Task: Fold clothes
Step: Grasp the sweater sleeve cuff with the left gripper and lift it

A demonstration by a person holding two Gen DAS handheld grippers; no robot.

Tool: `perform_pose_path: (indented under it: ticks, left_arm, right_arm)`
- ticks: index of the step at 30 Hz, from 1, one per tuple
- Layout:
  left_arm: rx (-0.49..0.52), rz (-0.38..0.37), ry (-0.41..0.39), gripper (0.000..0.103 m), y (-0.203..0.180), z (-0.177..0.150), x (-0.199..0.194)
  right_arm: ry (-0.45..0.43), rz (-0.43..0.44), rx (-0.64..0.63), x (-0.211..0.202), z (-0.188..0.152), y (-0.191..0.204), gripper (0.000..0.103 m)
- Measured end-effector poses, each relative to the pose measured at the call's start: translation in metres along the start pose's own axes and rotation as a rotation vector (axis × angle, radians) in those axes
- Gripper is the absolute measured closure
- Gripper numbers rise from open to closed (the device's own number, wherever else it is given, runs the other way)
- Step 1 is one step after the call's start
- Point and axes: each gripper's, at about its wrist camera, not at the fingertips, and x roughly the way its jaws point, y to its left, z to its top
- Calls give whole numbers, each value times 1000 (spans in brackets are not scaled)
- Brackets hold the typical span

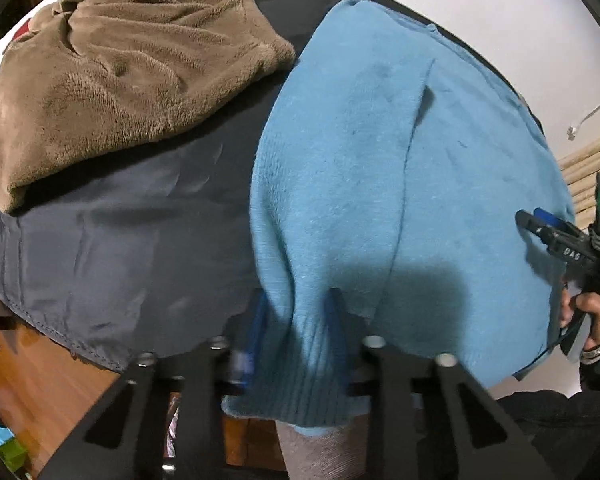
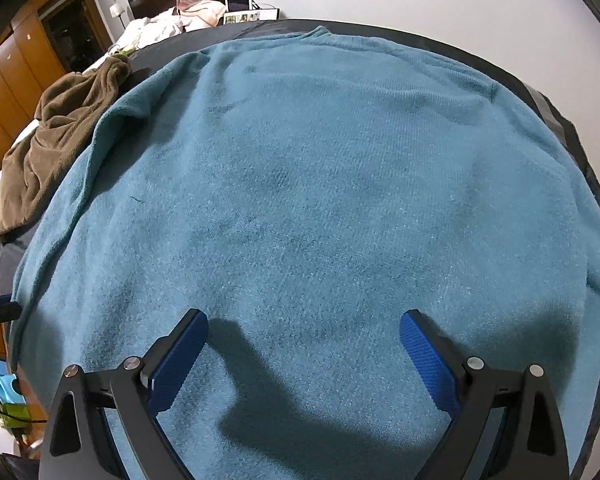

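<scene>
A blue fleece sweater lies spread on a dark grey cloth-covered surface; it fills the right wrist view. My left gripper is shut on the sweater's ribbed cuff at the near edge, the sleeve bunched between the fingers. My right gripper is open and empty, hovering just above the sweater's body near its front edge. It also shows at the right in the left wrist view.
A crumpled brown fleece garment lies on the surface to the left of the sweater, also in the right wrist view. A bed with bedding and wooden wardrobes stand behind. Wooden floor lies below left.
</scene>
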Motion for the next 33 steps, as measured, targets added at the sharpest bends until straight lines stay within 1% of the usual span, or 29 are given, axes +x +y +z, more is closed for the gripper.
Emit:
perform_pose_path:
  ticks: [1, 5, 7, 9, 12, 14, 17, 18, 24, 27, 30, 33]
  left_arm:
    - [-7, 3, -11, 96, 1, -1, -4]
    - [-48, 42, -77, 97, 18, 6, -26]
    - [-77, 36, -104, 97, 28, 10, -38]
    - [-89, 19, -113, 97, 36, 12, -46]
    - [-66, 28, -114, 97, 36, 13, -51]
    - [-67, 32, -115, 97, 41, 20, -51]
    - [-81, 46, -144, 97, 41, 44, -45]
    - [-81, 57, -166, 97, 45, 53, -50]
    - [-90, 136, -340, 97, 81, 106, -112]
    - [-82, 185, -413, 97, 101, 130, -143]
    - [-86, 212, -469, 97, 126, 147, -169]
    - [-85, 220, -498, 97, 145, 167, -176]
  right_arm:
    - [-3, -3, -4, 0, 0, 0, 5]
    - [-16, -11, -16, 1, -1, -3, 5]
    - [-23, -14, -20, 2, -2, -4, 5]
    - [-33, -16, -16, 2, -3, -2, 5]
    - [-46, -21, -10, 3, -5, 3, 5]
    - [-46, -31, -7, 5, -4, 11, 5]
    - [-40, -47, -5, 2, -6, 13, 5]
    - [-39, -54, -3, 2, -7, 12, 5]
    - [-30, -83, 33, 4, -1, 12, 4]
    - [-27, -100, 61, 7, 4, 13, 1]
    - [-29, -128, 103, 9, 7, 14, 1]
    - [-26, -145, 133, 11, 11, 15, 1]
